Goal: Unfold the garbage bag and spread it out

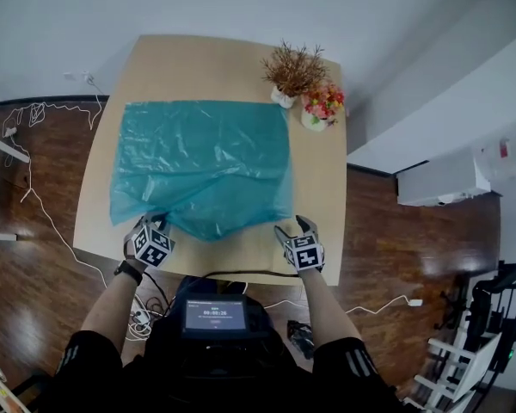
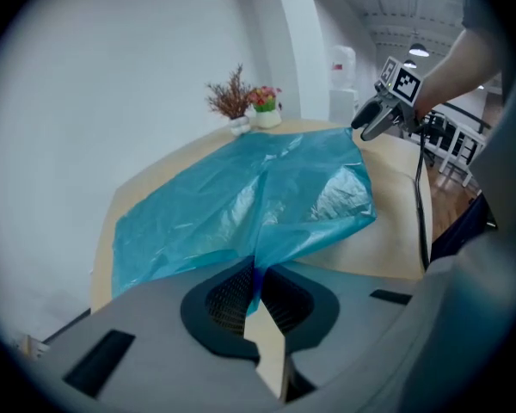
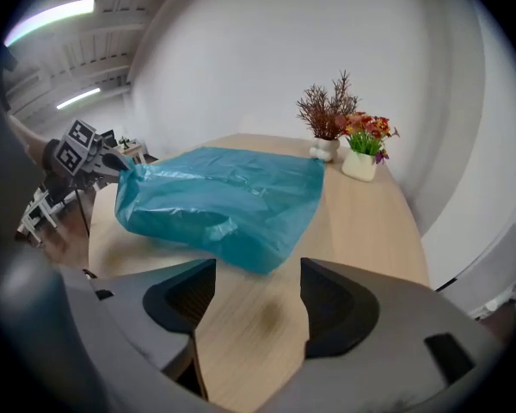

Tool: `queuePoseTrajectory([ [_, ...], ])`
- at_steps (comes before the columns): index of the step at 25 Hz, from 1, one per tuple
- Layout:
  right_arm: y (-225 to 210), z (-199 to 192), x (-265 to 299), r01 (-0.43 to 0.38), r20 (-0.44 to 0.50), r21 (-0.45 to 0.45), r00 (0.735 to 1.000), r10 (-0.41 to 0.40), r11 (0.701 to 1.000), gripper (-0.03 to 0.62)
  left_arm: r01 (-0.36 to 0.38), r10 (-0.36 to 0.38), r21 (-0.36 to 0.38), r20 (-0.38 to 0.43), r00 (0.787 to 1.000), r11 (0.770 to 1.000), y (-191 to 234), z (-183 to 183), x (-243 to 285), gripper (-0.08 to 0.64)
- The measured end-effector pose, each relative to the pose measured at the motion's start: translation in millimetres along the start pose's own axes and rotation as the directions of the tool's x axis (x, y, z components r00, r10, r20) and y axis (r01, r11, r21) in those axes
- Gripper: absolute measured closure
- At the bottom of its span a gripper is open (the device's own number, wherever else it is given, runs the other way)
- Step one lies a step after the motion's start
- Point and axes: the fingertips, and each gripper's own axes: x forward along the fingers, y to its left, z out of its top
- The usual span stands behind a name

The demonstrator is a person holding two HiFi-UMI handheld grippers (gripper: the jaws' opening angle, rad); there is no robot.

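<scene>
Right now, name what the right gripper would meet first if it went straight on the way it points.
Probably the bare table, just before the garbage bag; the right gripper, jaws open, frames only wood. Depth unclear.

Translucent teal plastic garbage bag point(image 1: 202, 166) with pale glossy highlights; light beige wood-grain tabletop point(image 1: 322, 192). Rust-brown dried plant point(image 1: 294, 69) and red-yellow flowers point(image 1: 324, 101) in white pots point(image 1: 283, 99). Left gripper point(image 1: 148, 223) and right gripper point(image 1: 294, 228): black-and-white square-marker cubes. Dark reddish-brown wooden floor point(image 1: 34, 274).
</scene>
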Motion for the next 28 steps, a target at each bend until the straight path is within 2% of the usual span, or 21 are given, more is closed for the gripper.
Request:
queuePoseTrajectory([
  [4,-6.3,-17.0,18.1,-0.031,-0.021,0.010,0.999,0.031,0.999,0.256,-0.001,0.001,-0.010,0.001,1.000,1.000,-1.2,2.6,-0.5,0.558],
  [10,-13.2,-6.2,40.1,-0.077,0.028,0.038,0.997,0.076,0.996,0.264,-0.010,0.010,-0.032,0.011,1.000,0.999,2.6,9.9,-1.0,0.558],
  [11,-10.3,-3.7,40.8,-0.100,0.037,0.046,0.994,0.098,0.994,0.296,-0.011,0.012,-0.037,0.012,1.000,0.999,3.4,10.9,-1.4,0.558],
  [14,-0.3,5.4,34.3,-0.148,0.065,0.053,0.987,0.145,0.988,0.489,-0.020,0.021,-0.047,0.015,1.000,0.999,6.5,14.3,-1.5,0.558],
  [17,11.0,18.3,18.2,-0.207,0.110,0.074,0.974,0.198,0.976,0.583,-0.034,0.035,-0.051,0.016,0.999,0.998,11.5,15.4,-1.9,0.558],
  [22,27.8,43.2,-26.0,-0.309,0.182,0.119,0.941,0.285,0.944,0.586,-0.045,0.046,-0.061,0.008,0.999,0.997,20.8,11.8,-4.3,0.558],
  [25,35.4,45.8,-48.9,-0.338,0.157,0.134,0.935,0.317,0.932,0.586,-0.041,0.041,-0.055,-0.006,0.999,0.998,22.2,7.1,-4.6,0.558],
  [28,36.2,37.1,-65.0,-0.340,0.094,0.160,0.940,0.329,0.927,0.586,-0.025,0.024,-0.024,-0.026,0.999,0.999,15.5,1.7,-4.4,0.550],
])
